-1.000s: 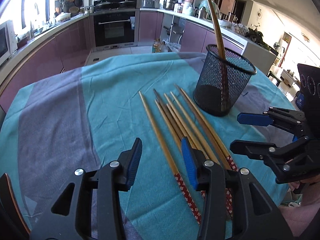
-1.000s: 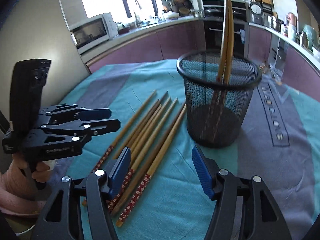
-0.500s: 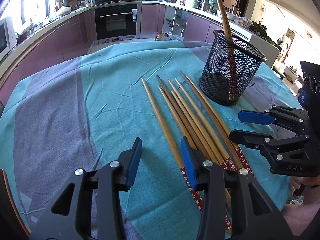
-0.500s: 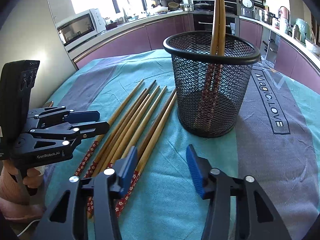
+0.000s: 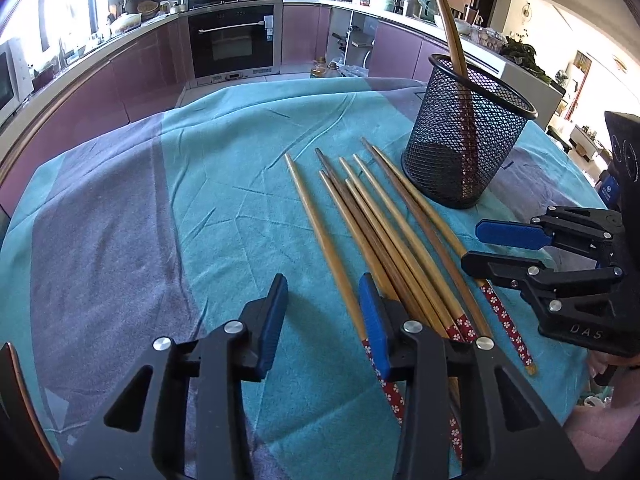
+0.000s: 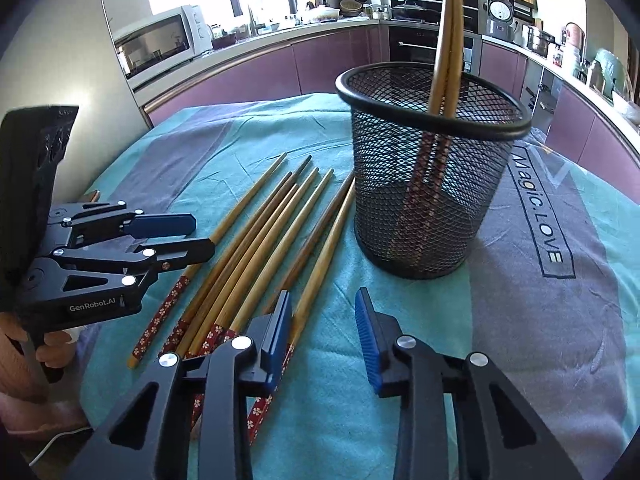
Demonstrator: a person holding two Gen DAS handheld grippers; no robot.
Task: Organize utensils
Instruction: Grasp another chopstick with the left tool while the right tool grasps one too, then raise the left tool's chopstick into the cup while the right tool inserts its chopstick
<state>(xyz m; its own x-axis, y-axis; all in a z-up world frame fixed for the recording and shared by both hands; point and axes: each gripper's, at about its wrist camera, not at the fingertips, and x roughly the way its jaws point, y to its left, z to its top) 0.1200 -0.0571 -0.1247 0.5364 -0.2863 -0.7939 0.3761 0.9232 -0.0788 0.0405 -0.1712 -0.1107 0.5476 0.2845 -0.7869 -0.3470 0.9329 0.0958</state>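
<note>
My left gripper (image 5: pixel 323 322) hovers narrow and empty over the teal-and-grey tablecloth (image 5: pixel 168 200). My right gripper (image 6: pixel 323 338) is closing, nothing between its blue pads. Loose brown wooden chopsticks with red floral ends (image 6: pixel 256 248) lie fanned just left of the black wire-mesh cup (image 6: pixel 432 200). Two chopsticks (image 6: pixel 450 40) stand inside it.

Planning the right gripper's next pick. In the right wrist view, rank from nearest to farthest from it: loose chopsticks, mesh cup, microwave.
1. Loose chopsticks: on the cloth, decorated ends beside the right gripper, left side.
2. Mesh cup: ahead, slightly right, holding two chopsticks.
3. Microwave: far left, on the counter.
</note>
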